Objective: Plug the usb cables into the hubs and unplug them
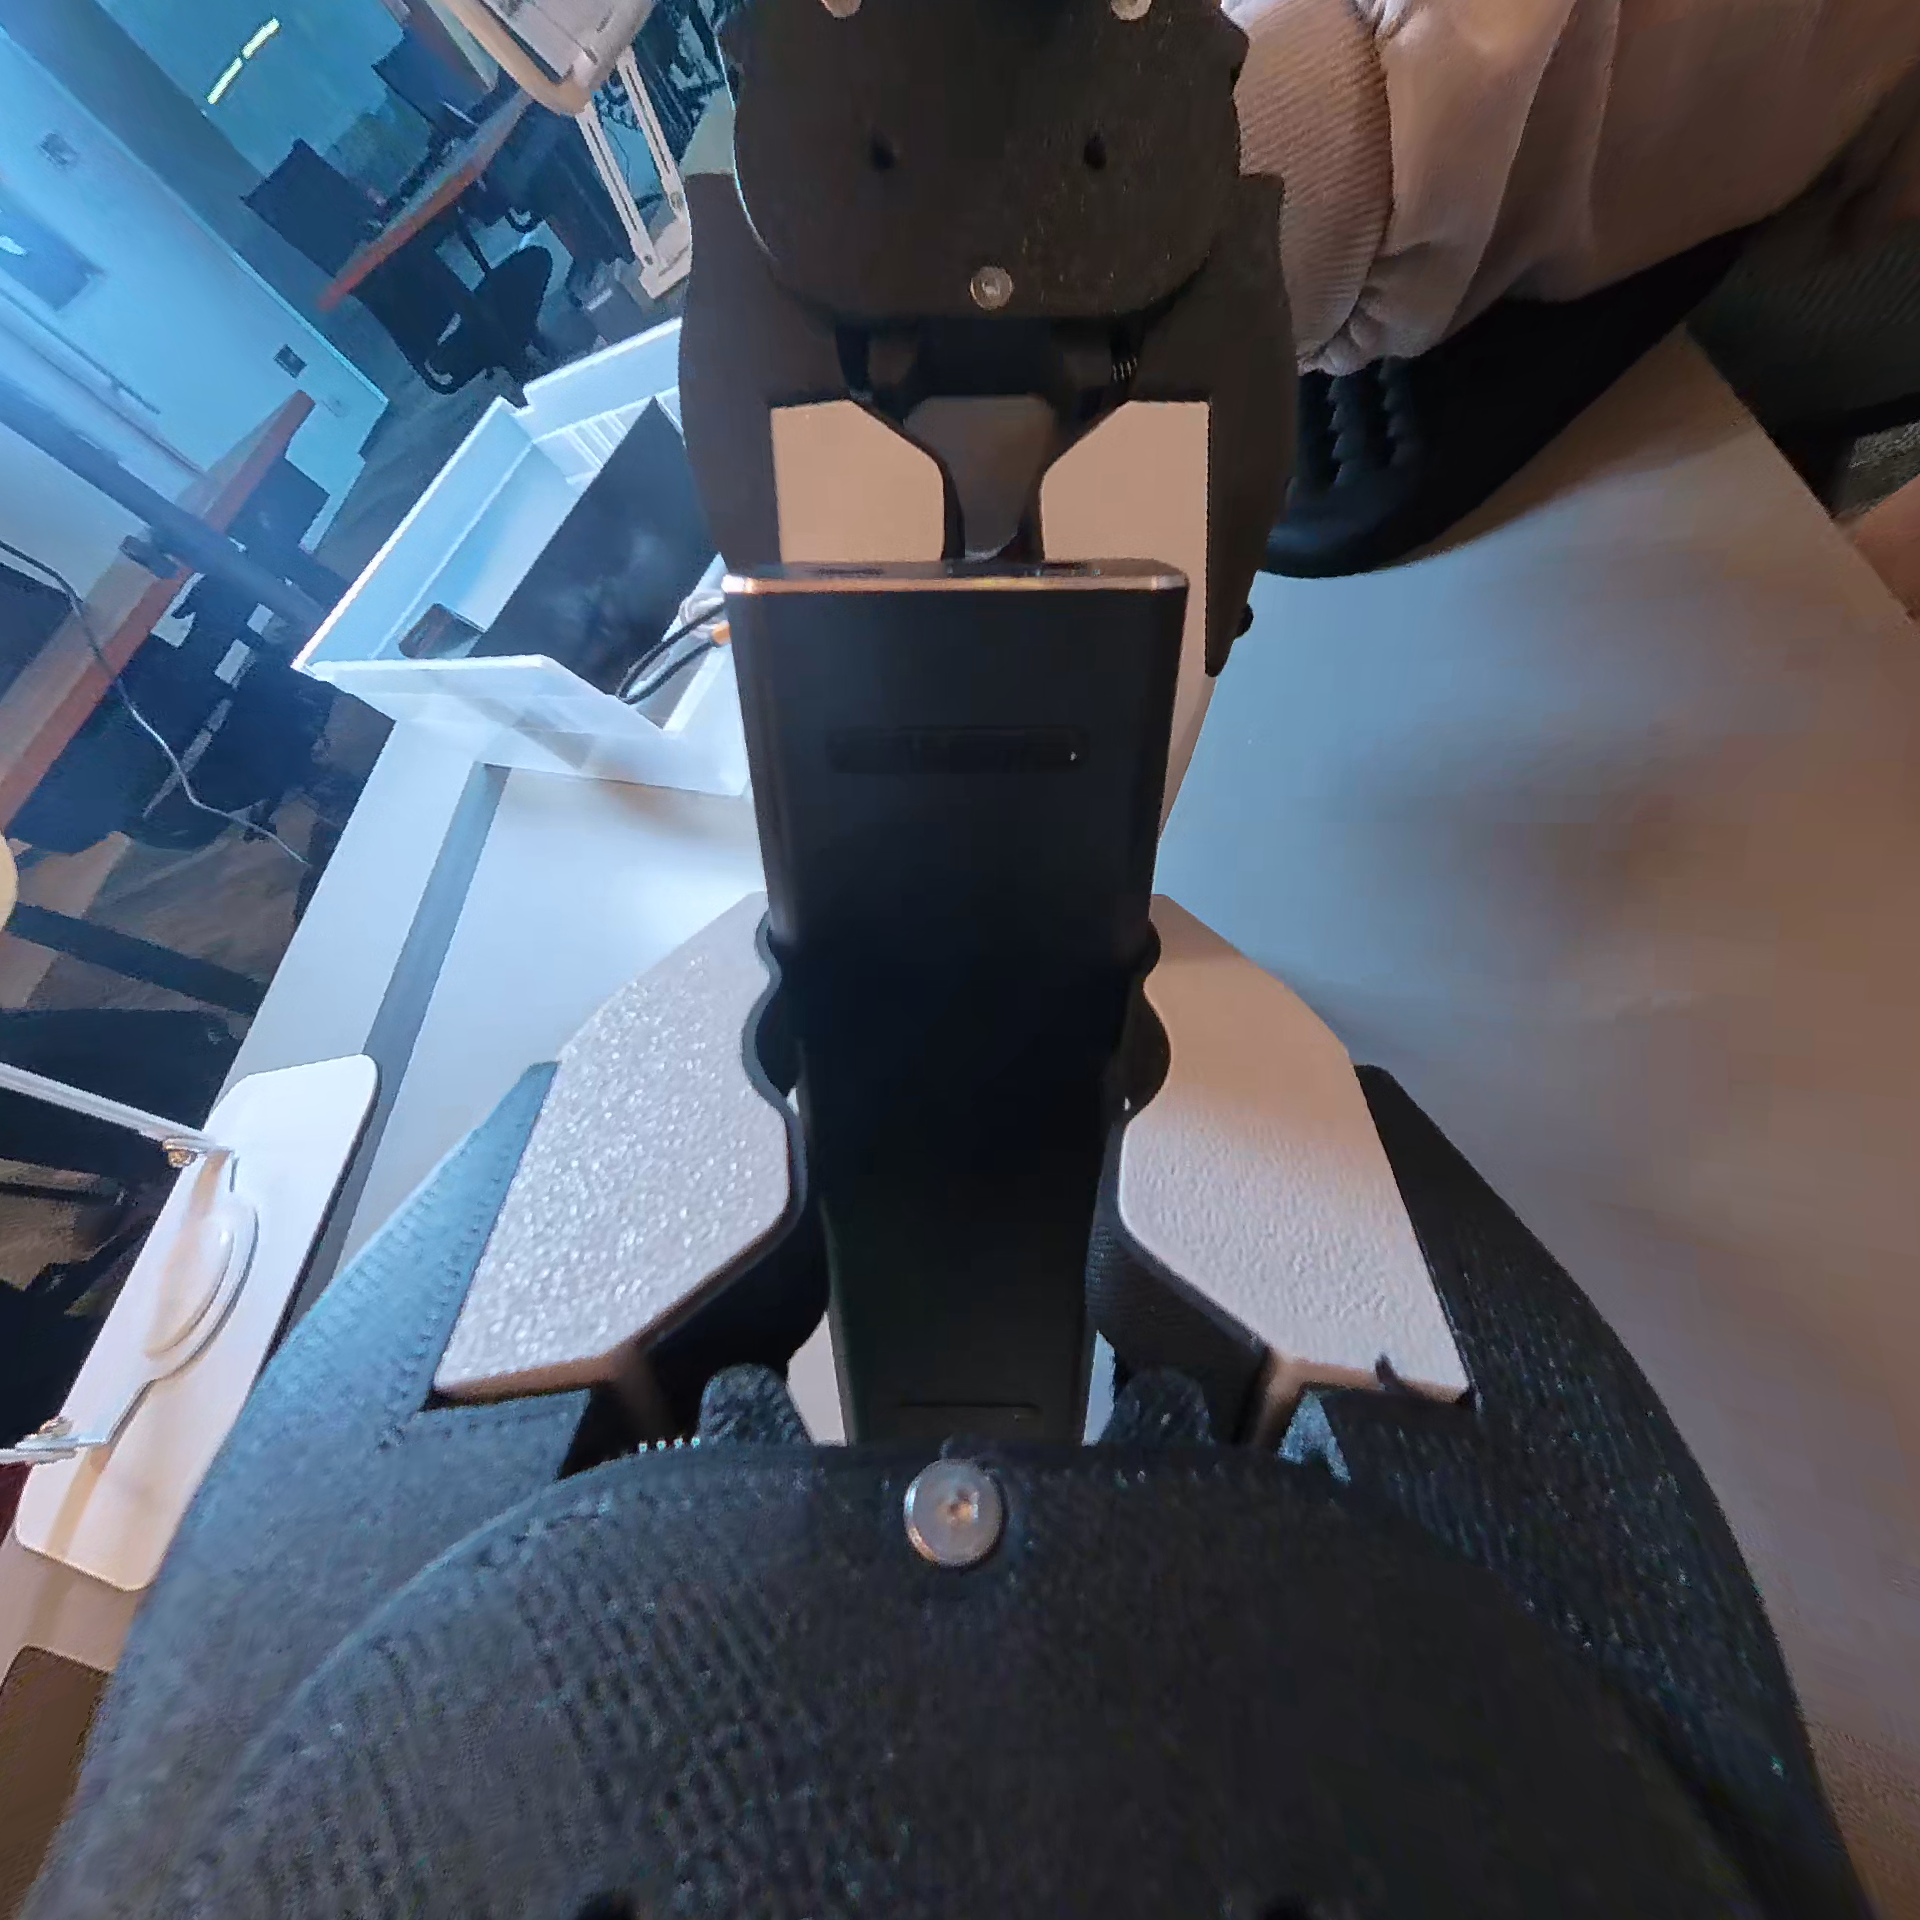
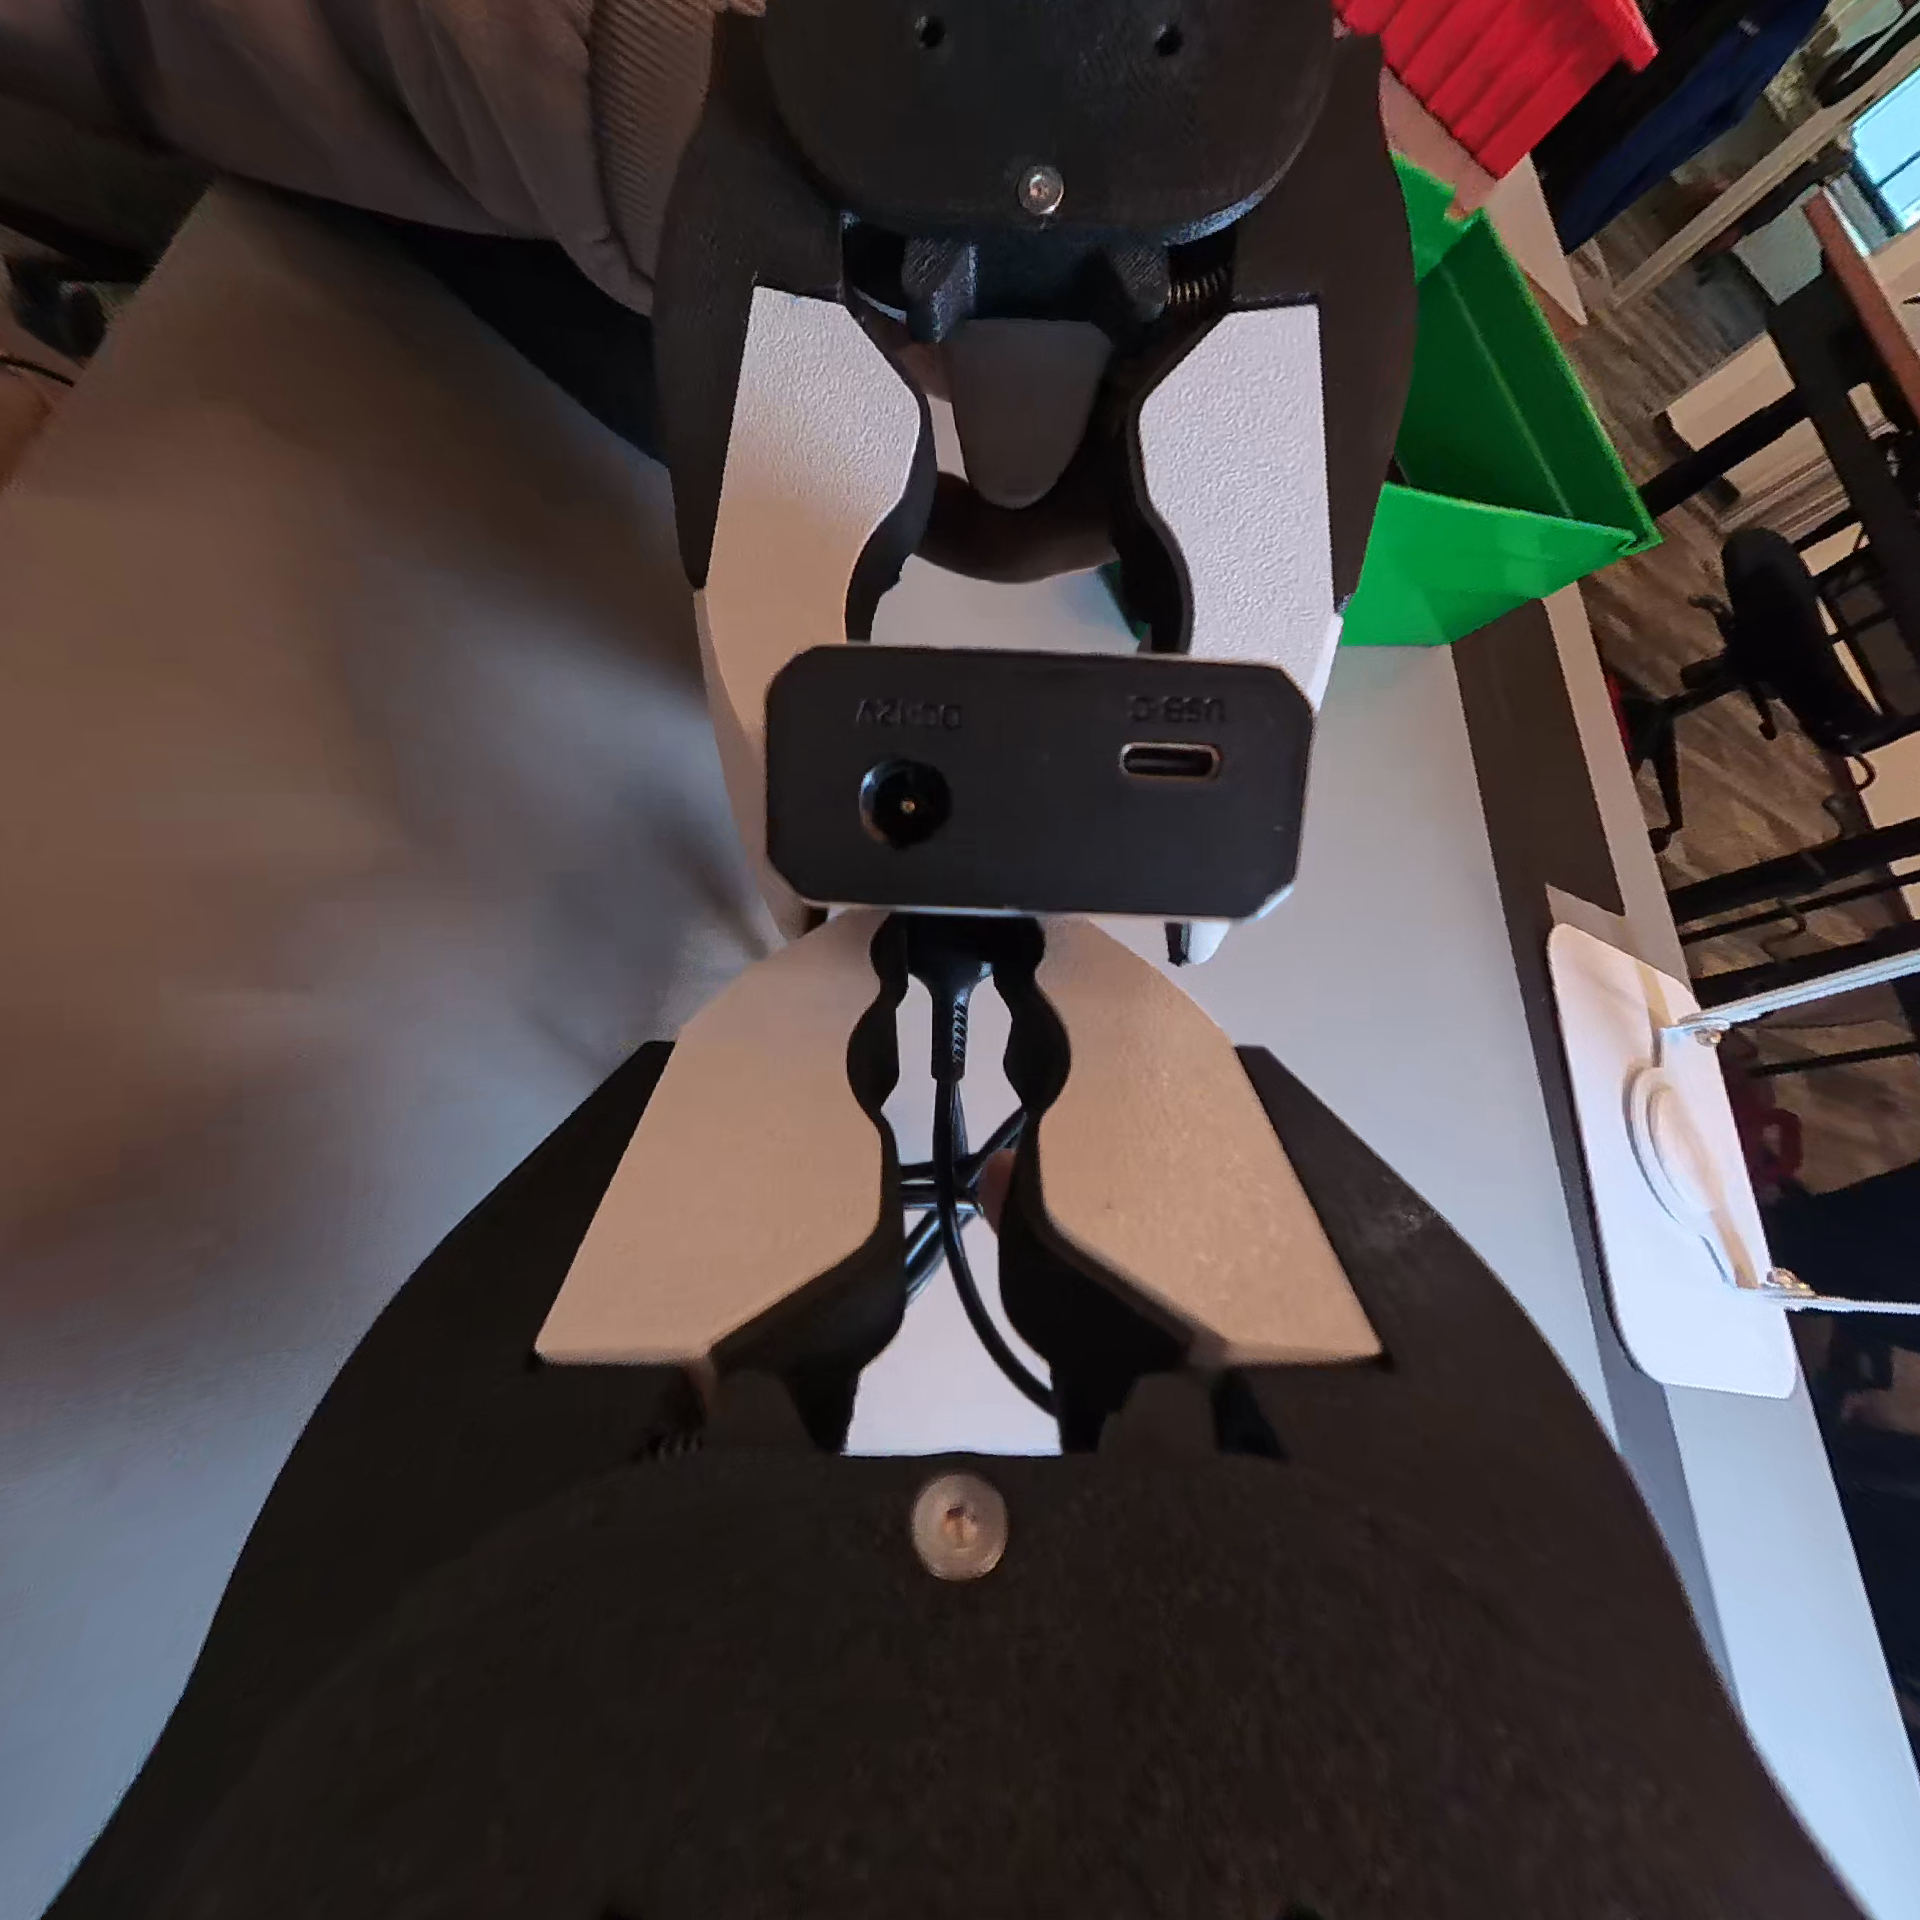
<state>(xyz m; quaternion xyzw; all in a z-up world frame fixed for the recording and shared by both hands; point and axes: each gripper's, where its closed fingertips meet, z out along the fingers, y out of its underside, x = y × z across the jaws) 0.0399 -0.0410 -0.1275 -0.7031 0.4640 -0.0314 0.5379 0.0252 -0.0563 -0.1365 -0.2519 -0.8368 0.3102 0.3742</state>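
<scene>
Hub [image 1: 961, 935] between facing tongs [image 1: 961, 997]

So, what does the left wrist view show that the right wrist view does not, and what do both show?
Only the left wrist view shows the long dark top of the hub, a clear plastic tray and a beige sleeve behind.

Only the right wrist view shows the hub's end face with two ports, the black cable running between the right gripper's fingers, and a green bin.

Both show the hub, the two grippers facing each other and the pale table.
</scene>
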